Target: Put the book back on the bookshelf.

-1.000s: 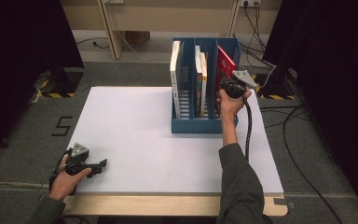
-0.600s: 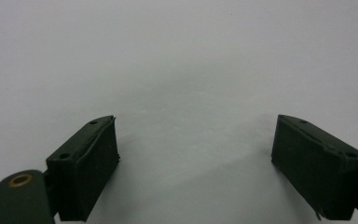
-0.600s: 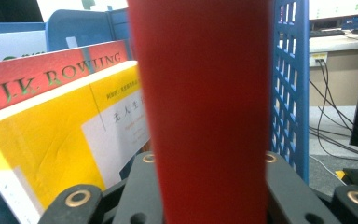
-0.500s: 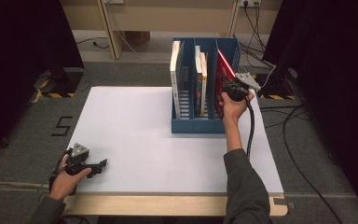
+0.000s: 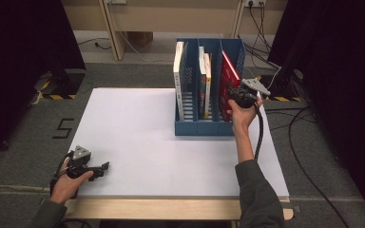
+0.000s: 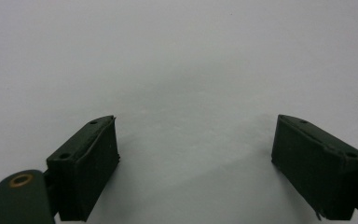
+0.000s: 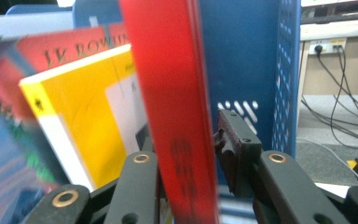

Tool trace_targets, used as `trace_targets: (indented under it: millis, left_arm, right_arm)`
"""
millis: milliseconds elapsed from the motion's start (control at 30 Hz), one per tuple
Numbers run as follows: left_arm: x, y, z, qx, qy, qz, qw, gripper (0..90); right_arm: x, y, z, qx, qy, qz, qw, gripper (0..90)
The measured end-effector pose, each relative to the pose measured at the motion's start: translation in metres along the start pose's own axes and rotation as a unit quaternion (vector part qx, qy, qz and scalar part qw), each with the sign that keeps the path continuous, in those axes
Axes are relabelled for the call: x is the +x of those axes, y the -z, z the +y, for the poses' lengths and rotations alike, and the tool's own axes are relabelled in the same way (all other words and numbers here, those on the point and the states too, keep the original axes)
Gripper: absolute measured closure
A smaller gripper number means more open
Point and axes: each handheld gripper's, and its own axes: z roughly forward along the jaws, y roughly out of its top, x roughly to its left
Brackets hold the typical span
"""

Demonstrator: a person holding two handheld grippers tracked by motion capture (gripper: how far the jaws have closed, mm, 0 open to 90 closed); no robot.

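Red book (image 7: 177, 116) standing in blue rack's (image 5: 204, 128) right slot; right gripper (image 5: 233, 92) jaws have just been opening, loosening around it; withdrawing next. Left gripper (image 6: 196, 154) idling near-left, agape, empty.

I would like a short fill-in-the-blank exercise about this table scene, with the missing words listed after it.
1. The red book stands in the ____ compartment of the blue file rack, seen from the high view.
2. The right gripper has the ____ book between its jaws.
3. The left gripper rests on the white table with nothing between its ____ jaws.

Missing words: right; red; open
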Motion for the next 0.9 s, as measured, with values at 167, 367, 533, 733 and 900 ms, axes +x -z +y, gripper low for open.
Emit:
trace_targets:
  millis: [167,367,533,733,900]
  left_arm:
    - [0.0,0.0,0.0,-0.001,0.001,0.0,1.0,13.4]
    - [0.0,0.0,0.0,-0.001,0.001,0.0,1.0,13.4]
    - [0.0,0.0,0.0,-0.001,0.0,0.0,1.0,13.5]
    - [0.0,0.0,0.0,-0.001,0.0,0.0,1.0,13.5]
    - [0.0,0.0,0.0,-0.001,0.0,0.0,1.0,13.5]
  right_arm:
    - [-0.004,0.015,-0.009,0.009,0.013,0.012,0.9998,68.9]
    - [-0.007,0.03,-0.018,0.022,0.043,0.017,0.9987,69.4]
    - [-0.009,0.04,-0.022,0.041,0.066,0.021,0.9968,69.8]
    - [-0.013,0.049,-0.028,0.054,0.088,0.023,0.9944,72.9]
    - [-0.014,0.051,-0.03,0.057,0.093,0.03,0.9936,76.1]
